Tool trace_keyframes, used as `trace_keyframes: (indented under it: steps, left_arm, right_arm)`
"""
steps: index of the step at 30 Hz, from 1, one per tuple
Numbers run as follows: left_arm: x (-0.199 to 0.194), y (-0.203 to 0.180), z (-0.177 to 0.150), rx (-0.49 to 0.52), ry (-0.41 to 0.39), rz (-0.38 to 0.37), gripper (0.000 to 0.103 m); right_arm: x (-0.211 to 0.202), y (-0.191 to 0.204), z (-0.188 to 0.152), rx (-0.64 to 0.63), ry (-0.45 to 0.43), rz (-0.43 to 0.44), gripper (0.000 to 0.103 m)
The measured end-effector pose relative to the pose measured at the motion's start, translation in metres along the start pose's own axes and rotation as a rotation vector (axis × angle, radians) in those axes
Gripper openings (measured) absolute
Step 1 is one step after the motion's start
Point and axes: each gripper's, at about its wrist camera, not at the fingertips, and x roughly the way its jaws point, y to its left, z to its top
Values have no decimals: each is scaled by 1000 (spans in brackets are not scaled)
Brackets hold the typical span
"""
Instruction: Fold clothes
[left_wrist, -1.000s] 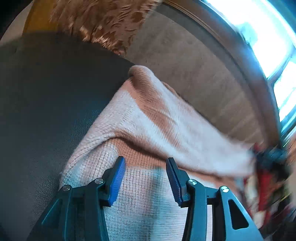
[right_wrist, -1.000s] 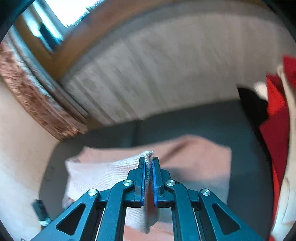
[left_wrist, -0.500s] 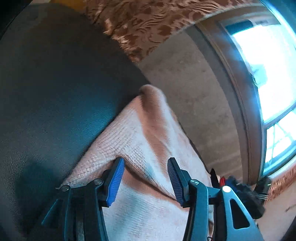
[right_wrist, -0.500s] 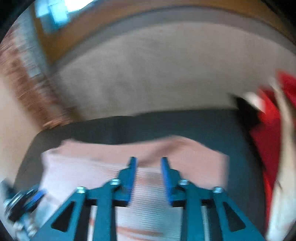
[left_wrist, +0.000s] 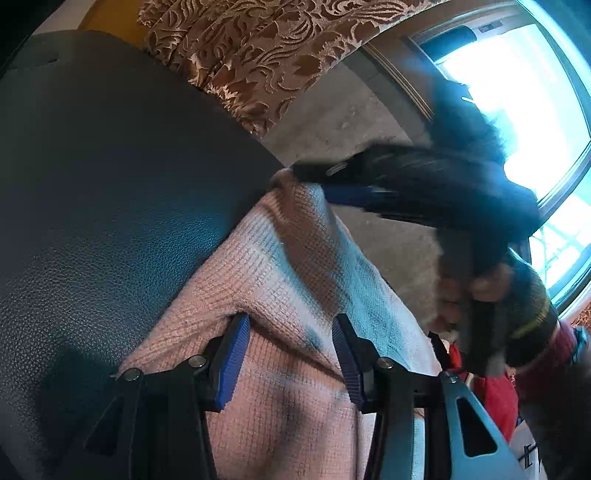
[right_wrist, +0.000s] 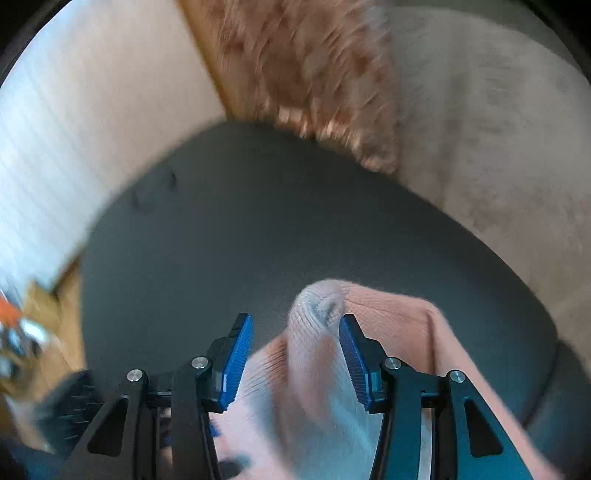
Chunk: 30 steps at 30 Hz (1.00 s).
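One pink sweater (left_wrist: 280, 295) on the dark cushion (left_wrist: 110, 184) | two grippers over it | left gripper (left_wrist: 286, 354) wide, level above the fold | right gripper (right_wrist: 295, 354) wide, straddling a raised corner.

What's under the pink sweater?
The pink knit sweater lies on a dark leathery surface, which shows all around it. Whatever sits directly beneath the sweater's folds is covered, so that cannot be seen.
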Motion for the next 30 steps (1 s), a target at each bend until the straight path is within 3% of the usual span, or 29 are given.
trace_keyframes:
  steps: [1, 2, 3, 8, 12, 15, 19, 23, 28, 30]
  left_arm:
    - [-1, 1, -1, -1, -3, -4, 47]
    - [-2, 1, -1, -2, -6, -8, 47]
    - [-3, 2, -1, -3, -10, -12, 47]
    - [2, 1, 0, 2, -25, -10, 47]
    - [1, 0, 0, 7, -32, -9, 47]
    - [1, 1, 1, 4, -35, -16, 47]
    - [1, 1, 3, -2, -37, -21, 47]
    - [3, 1, 6, -7, -32, -22, 47]
    - [-1, -13, 17, 26, 22, 36, 48]
    - [-13, -30, 22, 86, -19, 52, 48]
  right_arm:
    - [13, 6, 4, -46, 46, -56, 40]
    - [19, 9, 6, -62, 62, -78, 12]
    - [20, 8, 4, -62, 66, -68, 10]
    - [8, -23, 16, 114, -66, 12, 10]
    - [41, -35, 14, 197, -57, 15, 10]
    - [51, -48, 5, 269, -74, 53, 16]
    - [11, -56, -11, 314, -185, 97, 29]
    - [-43, -60, -51, 343, -271, 113, 33]
    - [-96, -79, -154, 460, -311, 21, 33]
    - [-114, -93, -201, 540, -325, -24, 34]
